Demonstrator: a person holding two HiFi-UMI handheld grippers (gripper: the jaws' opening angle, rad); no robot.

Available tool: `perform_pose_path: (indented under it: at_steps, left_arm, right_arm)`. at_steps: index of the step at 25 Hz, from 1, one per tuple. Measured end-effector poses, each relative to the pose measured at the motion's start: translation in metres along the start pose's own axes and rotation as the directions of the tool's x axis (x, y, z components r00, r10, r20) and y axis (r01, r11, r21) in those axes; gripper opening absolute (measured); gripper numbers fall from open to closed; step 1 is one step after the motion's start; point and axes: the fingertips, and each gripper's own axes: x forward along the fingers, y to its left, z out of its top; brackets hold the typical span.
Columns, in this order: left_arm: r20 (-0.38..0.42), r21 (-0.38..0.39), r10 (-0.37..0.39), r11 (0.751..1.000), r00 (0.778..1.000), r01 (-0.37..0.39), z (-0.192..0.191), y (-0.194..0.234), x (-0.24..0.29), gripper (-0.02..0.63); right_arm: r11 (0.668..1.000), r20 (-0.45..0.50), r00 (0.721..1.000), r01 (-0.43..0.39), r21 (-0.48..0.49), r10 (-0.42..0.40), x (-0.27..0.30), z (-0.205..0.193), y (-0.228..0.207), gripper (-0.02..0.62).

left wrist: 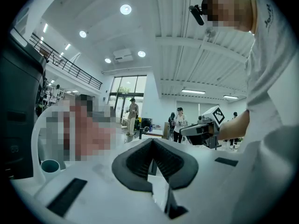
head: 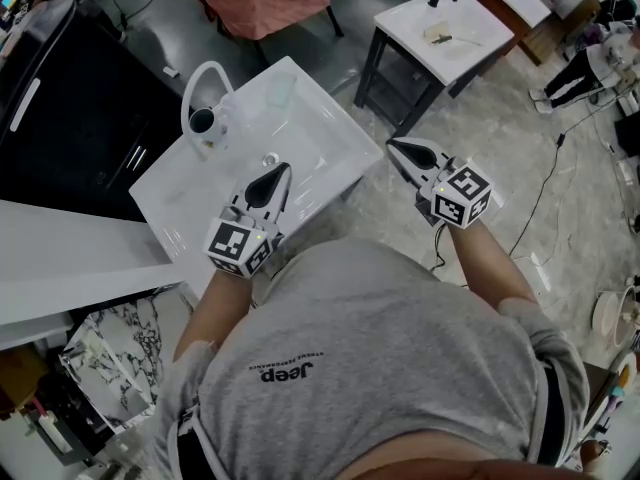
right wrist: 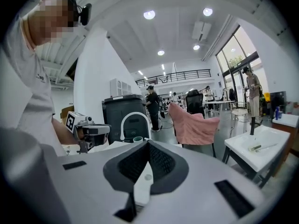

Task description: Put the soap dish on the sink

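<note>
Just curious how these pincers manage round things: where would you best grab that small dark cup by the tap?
Probably by the wall just below the rim of the cup, jaws either side, coming in level from over the sink. It stands upright, mouth up, and the white tap arches close by it, which would likely crowd a straight-down approach.

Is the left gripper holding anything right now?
No: the left gripper has its jaws closed tip to tip with nothing between them.
</note>
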Motion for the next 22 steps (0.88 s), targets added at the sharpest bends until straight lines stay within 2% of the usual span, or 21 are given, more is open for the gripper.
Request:
perform_pose_path:
  at_steps: [22]
  left_arm:
    - [-0.005, 0.030, -0.004, 1.000, 1.000, 0.004, 0.0027, -0.0036, 0.0029, 0.015]
  right_arm:
    - [1.000, -0.008, 1.000, -0.003, -0.030, 0.003, 0.0001, -0.0009, 0.0006, 0.051]
